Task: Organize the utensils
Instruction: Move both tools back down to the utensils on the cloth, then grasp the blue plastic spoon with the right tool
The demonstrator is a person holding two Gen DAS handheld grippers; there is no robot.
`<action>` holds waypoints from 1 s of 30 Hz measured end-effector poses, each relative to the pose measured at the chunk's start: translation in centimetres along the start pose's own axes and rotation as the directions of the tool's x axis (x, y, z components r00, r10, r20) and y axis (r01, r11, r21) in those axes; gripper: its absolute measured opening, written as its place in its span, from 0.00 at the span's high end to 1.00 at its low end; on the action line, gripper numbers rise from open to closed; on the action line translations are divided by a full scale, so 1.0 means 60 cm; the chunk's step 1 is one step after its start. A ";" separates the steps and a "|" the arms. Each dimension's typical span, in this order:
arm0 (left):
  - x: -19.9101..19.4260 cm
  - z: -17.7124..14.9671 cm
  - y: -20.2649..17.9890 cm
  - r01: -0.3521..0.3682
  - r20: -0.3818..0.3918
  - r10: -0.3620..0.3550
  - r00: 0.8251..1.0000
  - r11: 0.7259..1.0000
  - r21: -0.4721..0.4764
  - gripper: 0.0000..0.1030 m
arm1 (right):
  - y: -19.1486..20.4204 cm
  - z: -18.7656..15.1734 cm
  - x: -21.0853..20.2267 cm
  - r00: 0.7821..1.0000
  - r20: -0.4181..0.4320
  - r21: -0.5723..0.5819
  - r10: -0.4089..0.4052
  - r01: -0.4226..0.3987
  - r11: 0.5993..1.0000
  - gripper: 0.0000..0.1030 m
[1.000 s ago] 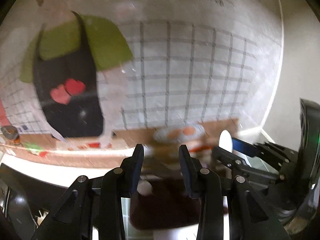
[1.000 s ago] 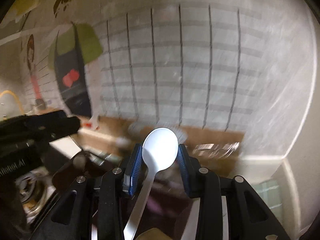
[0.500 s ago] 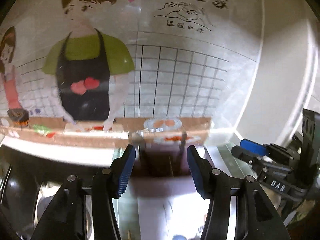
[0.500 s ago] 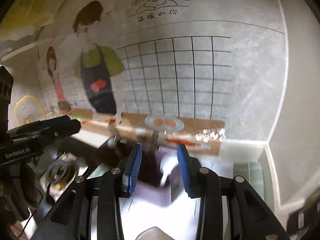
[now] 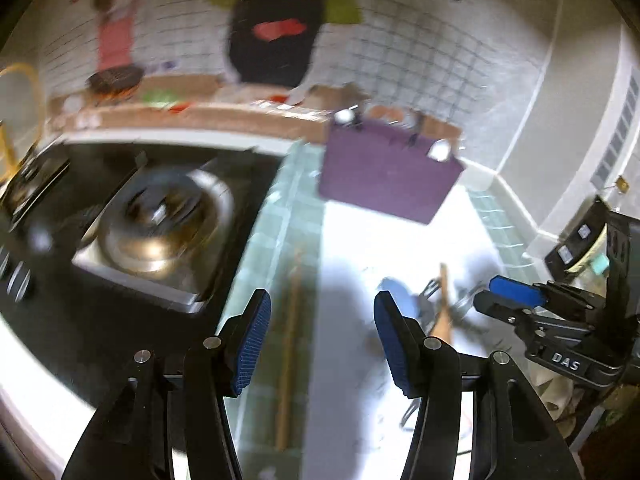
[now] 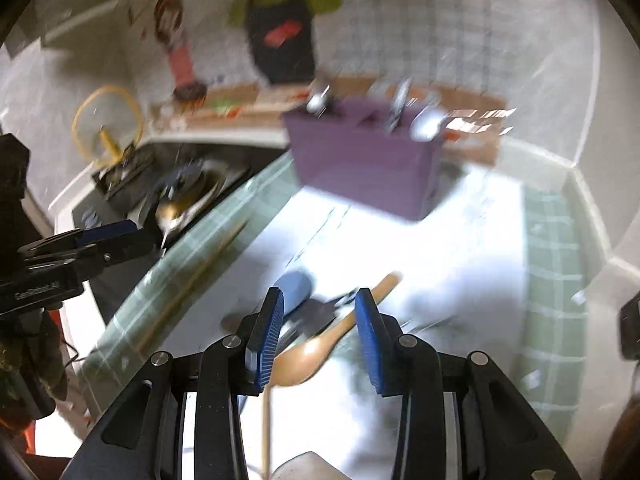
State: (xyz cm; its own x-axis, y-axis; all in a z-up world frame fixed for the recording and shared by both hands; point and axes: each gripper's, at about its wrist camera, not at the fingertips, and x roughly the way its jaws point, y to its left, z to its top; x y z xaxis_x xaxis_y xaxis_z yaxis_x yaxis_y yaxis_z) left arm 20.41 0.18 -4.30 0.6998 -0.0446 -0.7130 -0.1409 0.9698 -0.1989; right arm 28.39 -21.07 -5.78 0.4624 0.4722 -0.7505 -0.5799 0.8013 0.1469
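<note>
Both jaws spread and empty, the right hand-held gripper (image 6: 318,330) hovers over a wooden spoon (image 6: 320,346) lying on the tabletop (image 6: 460,240), a purple utensil caddy (image 6: 360,168) at 12 o'clock, and the left hand-held gripper (image 5: 320,336) at 9 o'clock

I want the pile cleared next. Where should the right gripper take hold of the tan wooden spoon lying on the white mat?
Probably the tan wooden spoon's slim handle, from above: it slants away up-right between the open right gripper's fingers, free of the blue spoon, narrower than the bowl.
</note>
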 end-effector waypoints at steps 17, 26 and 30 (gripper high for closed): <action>-0.030 -0.106 0.072 -0.063 -0.067 0.055 0.996 0.990 -0.125 0.47 | 0.057 0.012 0.157 0.991 -0.112 0.037 -0.069 0.074 0.997 0.65; 0.000 -0.077 0.031 -0.030 -0.079 0.027 0.997 0.999 -0.036 0.47 | 0.043 0.005 0.107 0.997 -0.056 0.022 -0.048 0.049 0.999 0.69; 0.022 -0.061 0.015 0.009 -0.094 -0.010 0.996 1.000 -0.008 0.47 | 0.019 0.007 0.056 0.999 0.010 0.044 -0.045 0.044 0.998 0.69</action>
State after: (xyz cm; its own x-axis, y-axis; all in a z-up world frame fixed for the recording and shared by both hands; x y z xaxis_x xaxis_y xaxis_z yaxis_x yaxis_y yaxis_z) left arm 18.66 0.13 -7.88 0.6321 -0.0766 -0.7711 -0.1401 0.9674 -0.2110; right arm 29.57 -18.45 -7.86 0.4942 0.4395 -0.7501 -0.5286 0.8369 0.1421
